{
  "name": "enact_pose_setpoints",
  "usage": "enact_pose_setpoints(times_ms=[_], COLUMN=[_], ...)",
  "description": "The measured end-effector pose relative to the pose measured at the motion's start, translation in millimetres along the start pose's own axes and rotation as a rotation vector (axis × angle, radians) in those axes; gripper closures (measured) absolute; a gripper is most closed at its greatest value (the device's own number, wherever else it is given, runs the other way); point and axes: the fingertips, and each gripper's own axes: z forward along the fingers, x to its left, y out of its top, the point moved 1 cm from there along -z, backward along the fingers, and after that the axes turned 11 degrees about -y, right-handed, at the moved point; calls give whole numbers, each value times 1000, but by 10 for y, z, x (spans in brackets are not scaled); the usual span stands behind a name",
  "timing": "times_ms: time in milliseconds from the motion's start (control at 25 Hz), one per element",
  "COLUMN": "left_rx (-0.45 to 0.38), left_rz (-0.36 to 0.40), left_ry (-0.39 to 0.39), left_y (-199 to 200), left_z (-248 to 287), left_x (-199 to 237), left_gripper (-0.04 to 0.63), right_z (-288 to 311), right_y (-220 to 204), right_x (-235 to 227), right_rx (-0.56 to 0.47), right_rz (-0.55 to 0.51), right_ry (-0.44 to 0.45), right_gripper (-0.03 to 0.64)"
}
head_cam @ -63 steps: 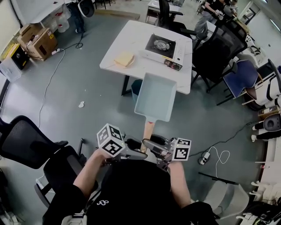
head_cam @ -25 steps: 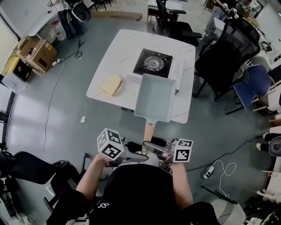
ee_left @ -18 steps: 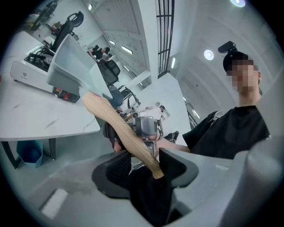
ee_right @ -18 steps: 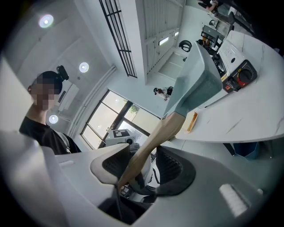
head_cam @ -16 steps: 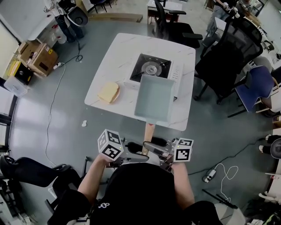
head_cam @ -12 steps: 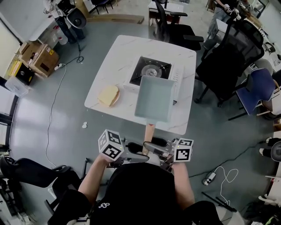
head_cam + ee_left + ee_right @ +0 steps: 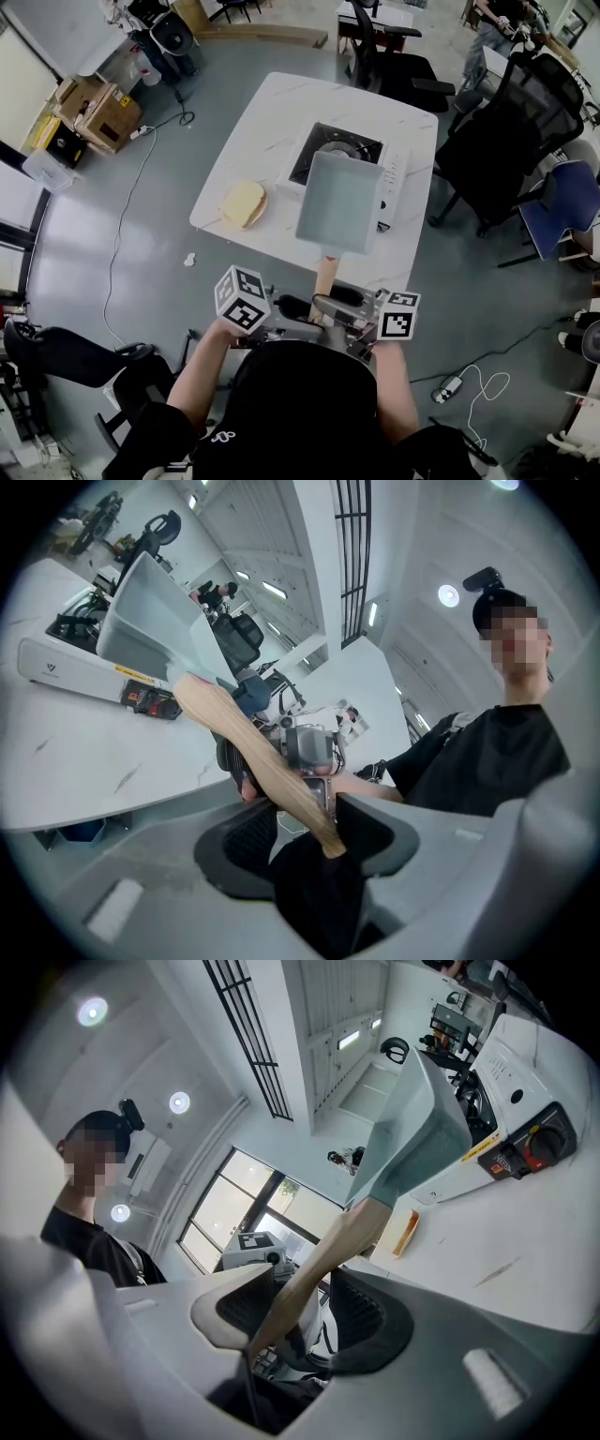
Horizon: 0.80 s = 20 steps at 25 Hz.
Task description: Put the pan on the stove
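**Pan carried by its handle at the near edge of the stove**

Head view: the person stands at the near side of a white table (image 7: 262, 122) and holds a rectangular, pale grey pan (image 7: 339, 202) out in front by its wooden handle (image 7: 325, 277). The pan hangs above the tabletop. Its far end covers the near part of the stove (image 7: 317, 148), and the burner shows just beyond its far rim. The pan is not set down on the burner.

Left gripper (image 7: 305, 829): the jaws stand partly apart with the end of the handle between them, and the pads close on the wood.

Right gripper (image 7: 298, 1312): the jaws also stand partly apart and clamp the same handle from the other side, just beside the left gripper. The two grippers carry the pan together.

On the table, a slice of bread (image 7: 244, 202) lies to the left of the stove, apart from the pan. Office chairs (image 7: 511, 131) stand to the right of the table, and cardboard boxes (image 7: 98, 108) sit on the floor at far left.
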Motion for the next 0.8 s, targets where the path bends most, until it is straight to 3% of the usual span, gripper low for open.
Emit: enact_pose_setpoints(times_ms=[800], left_rx=[70], left_rz=[-33], left_ry=[-68], left_y=[571], left_z=[-692], left_x=[648], left_gripper=[397], right_z=[614], right_y=[722], right_x=[-560], right_rx=[-85], right_rz=[49], right_ry=[-53], right_gripper=[428])
